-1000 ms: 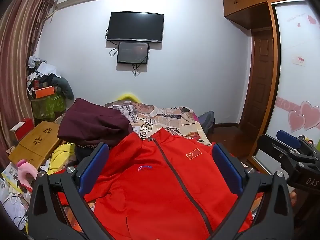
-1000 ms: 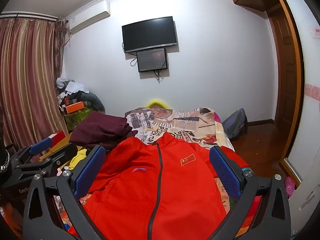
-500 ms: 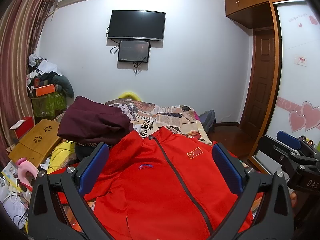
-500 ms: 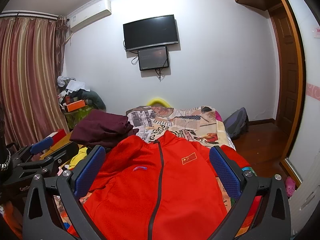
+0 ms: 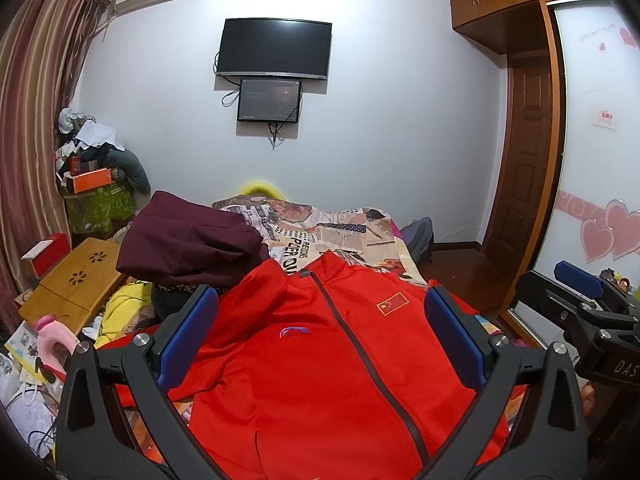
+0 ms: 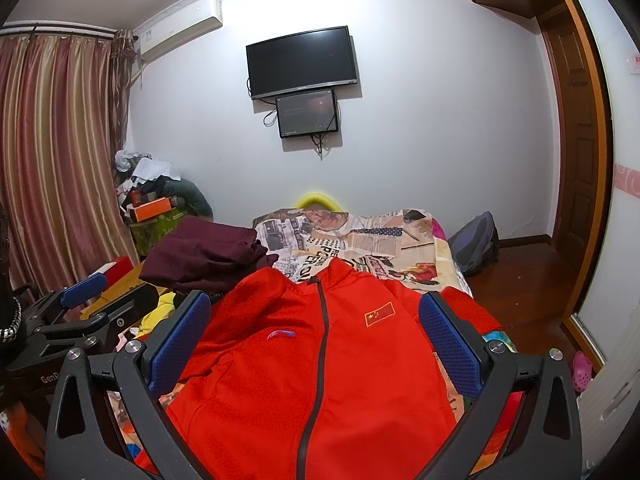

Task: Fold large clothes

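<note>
Red jacket [image 5: 320, 360] lies front-up and zipped on the bed [image 5: 344, 232], collar pointing away from you toward the wall TV [image 5: 274, 49], hem toward you and cut off by the frame. Long axis runs along the zipper [image 5: 360, 356], straight out from both grippers.

Your left gripper [image 5: 320, 340] hovers over the jacket's chest, jaws spread wide, nothing between the pads; no contact with the cloth that I can see. Your right gripper [image 6: 314, 338] is the same: jaws wide apart, empty, above the jacket, zipper [image 6: 318, 356] running roughly down the gap. In the left wrist view the right gripper sits off past the jacket's flag-badge side; in the right wrist view the left gripper [image 6: 84, 296] sits off past the logo side. So each hand is nearer its own sleeve.

Folding not started, by the look of it. The likely first move is a sleeve or side fold across the zipper line, and each gripper would need to drop to its own side edge.

Edges and room:
- Logo side of jacket: maroon folded clothes [image 5: 188, 240] touch or overlap the shoulder there, with a yellow garment [image 5: 124, 304] and clutter just beside. Tight. That sleeve looks bunched; its cuff isn't visible.
- Flag-badge side: sleeve [image 6: 468, 312] lies near the bed edge, floor beyond. It could slip off.
- Beyond the collar: open printed bedspread, free room to slide the jacket up.
</note>
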A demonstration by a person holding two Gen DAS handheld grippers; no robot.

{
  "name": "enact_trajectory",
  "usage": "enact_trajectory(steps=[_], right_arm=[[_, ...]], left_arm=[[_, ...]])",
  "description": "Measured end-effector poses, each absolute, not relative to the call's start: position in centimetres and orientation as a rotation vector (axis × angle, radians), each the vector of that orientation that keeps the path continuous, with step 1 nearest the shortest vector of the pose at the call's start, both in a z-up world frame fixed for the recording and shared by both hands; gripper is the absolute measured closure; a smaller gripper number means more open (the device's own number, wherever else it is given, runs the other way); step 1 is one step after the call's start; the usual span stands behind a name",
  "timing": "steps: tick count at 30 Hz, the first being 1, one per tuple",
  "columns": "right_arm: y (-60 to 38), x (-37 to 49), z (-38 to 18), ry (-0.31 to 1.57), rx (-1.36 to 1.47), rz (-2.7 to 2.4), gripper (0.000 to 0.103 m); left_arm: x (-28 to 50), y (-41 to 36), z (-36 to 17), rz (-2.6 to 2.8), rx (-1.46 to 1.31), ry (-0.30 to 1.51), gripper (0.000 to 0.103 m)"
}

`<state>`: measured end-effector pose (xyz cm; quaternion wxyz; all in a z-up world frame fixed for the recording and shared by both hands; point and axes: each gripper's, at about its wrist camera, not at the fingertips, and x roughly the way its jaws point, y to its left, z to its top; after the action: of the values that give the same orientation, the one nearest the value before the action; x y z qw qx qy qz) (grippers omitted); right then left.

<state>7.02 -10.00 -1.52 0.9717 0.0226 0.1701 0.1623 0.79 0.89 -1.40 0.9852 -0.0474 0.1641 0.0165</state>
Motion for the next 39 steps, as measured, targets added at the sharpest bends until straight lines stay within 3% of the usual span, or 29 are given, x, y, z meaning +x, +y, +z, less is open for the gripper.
enact_trajectory(steps=[39], right_arm=[[-10.3, 7.2, -2.8, 0.371, 0.053, 0.323, 0.0]], left_arm=[[1.6, 1.0, -1.7, 0.035, -0.109, 0.359, 0.0]])
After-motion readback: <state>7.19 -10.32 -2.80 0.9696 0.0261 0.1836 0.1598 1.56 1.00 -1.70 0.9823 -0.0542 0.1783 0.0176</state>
